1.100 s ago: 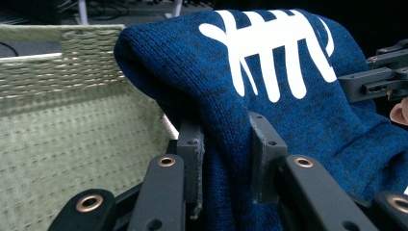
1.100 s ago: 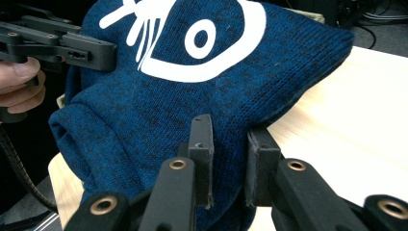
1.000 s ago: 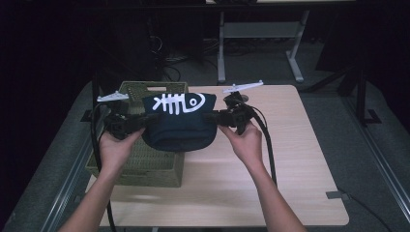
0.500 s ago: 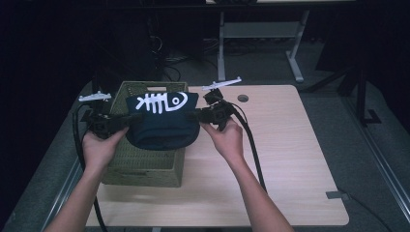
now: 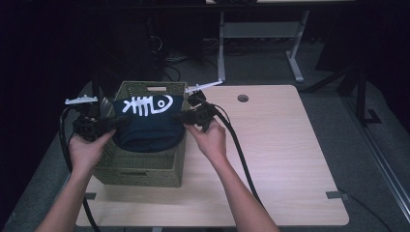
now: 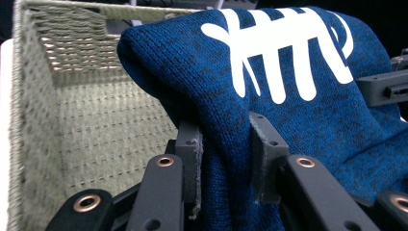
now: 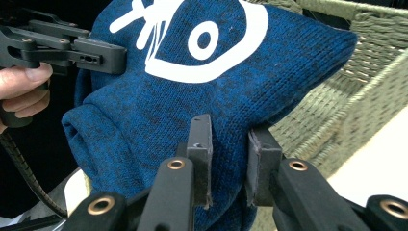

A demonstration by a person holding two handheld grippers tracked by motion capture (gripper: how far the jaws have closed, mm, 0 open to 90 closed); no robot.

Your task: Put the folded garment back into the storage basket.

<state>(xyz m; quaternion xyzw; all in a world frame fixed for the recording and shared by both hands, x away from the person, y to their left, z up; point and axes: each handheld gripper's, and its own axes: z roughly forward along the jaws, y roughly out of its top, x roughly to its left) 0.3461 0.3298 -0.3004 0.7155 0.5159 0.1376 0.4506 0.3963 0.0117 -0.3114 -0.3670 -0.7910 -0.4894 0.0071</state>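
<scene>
Dim room, blue sweater (image 5: 150,128) pinched by both jaws, folded bulk hiding woven basket (image 5: 145,166) floor.

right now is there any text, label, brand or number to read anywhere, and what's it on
No readable words, brands or numbers.
The one sign: a white fish-skeleton graphic printed on the folded blue knit garment, with no lettering.
The woven basket and the table carry no label.

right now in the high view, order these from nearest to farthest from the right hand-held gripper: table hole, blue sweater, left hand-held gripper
1. blue sweater, clamped in its jaws, over the basket
2. table hole, to its right, farther back
3. left hand-held gripper, across the sweater, at the basket's left side
</scene>
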